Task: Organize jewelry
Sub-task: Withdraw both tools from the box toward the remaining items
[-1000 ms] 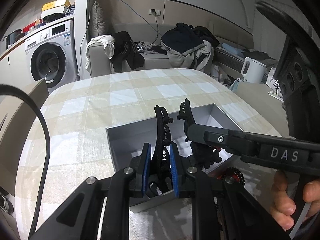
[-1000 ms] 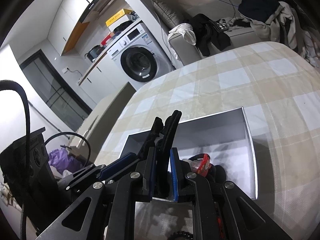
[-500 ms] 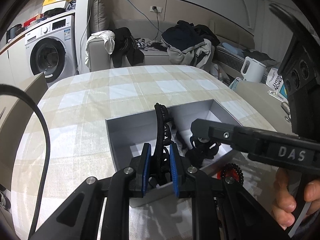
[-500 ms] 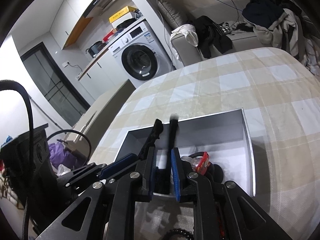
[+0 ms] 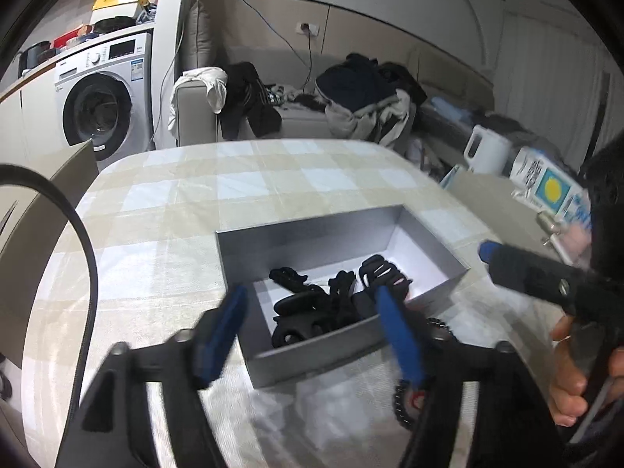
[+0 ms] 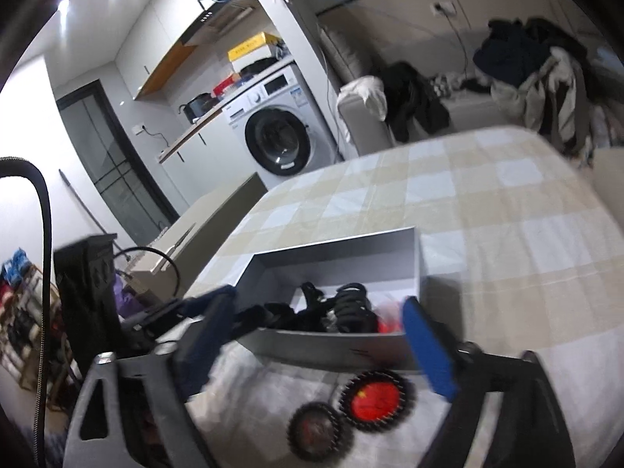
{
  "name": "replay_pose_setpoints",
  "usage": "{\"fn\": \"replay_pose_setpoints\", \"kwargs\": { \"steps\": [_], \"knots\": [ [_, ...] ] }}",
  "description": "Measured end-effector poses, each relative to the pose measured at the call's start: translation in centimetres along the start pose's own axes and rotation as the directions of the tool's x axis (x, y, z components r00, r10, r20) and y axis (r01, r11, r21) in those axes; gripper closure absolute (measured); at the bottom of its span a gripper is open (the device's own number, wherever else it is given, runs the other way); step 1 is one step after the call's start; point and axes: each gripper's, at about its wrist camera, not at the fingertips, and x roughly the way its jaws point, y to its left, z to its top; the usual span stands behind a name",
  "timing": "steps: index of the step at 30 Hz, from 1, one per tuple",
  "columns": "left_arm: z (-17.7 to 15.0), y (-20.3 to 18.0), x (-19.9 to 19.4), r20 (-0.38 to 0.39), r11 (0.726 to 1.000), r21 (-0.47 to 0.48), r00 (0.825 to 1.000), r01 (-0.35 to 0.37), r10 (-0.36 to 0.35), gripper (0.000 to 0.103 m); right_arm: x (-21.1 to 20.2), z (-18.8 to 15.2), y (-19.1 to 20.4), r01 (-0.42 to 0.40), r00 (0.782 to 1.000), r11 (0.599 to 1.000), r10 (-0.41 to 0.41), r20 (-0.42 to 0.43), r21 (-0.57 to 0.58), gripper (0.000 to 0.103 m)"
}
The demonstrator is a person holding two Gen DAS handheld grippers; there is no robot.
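A grey open box (image 5: 308, 234) (image 6: 339, 257) sits on the checked tablecloth. Several black hair claws (image 5: 323, 304) (image 6: 331, 312) lie inside it, with something red (image 6: 390, 321) at its right end. My left gripper (image 5: 312, 335) is open and empty, just before the box's near wall. My right gripper (image 6: 319, 343) is open and empty at the box's near wall; it also shows at the right of the left wrist view (image 5: 546, 273). Two round beaded pieces with red centres (image 6: 374, 396) lie on the cloth in front of the box.
A sofa piled with clothes (image 5: 351, 93) stands behind the table, a washing machine (image 5: 101, 105) to the left. A white kettle (image 5: 487, 152) and a carton (image 5: 553, 191) stand on a side surface at right. A black cable (image 5: 85, 257) arcs at left.
Both grippers have opened and let go of their black hair claws, which now lie in the box. Both grippers have drawn back from the box.
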Motion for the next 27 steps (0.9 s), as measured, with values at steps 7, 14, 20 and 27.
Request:
{"fn": "replay_pose_setpoints", "kwargs": {
  "steps": [7,14,20,27],
  "knots": [
    [-1.1,-0.4,-2.3,0.003,0.999,-0.028,1.000,0.019,-0.019,0.001,-1.7,-1.8,-1.4,0.043,0.998,0.998,-0.044,-0.035,-0.043,0.000],
    [-3.0,-1.3,-1.4,-0.066,1.000,-0.029,0.998,0.010,-0.012,0.001,-1.0,-3.5,-2.9,0.081,0.989,0.995,-0.088,-0.118,-0.064,0.000],
    [-4.2,-2.6,-0.7,-0.098,1.000,-0.004,0.995,0.022,-0.022,0.001,-0.8,-4.3,-3.4,0.048,0.985,0.997,-0.056,-0.162,-0.055,0.000],
    [-4.8,-3.8,0.0,-0.148,0.997,0.025,0.987,0.073,-0.069,0.001,-1.0,-4.4,-3.5,0.029,0.984,0.999,-0.036,-0.175,-0.045,0.001]
  ]
}}
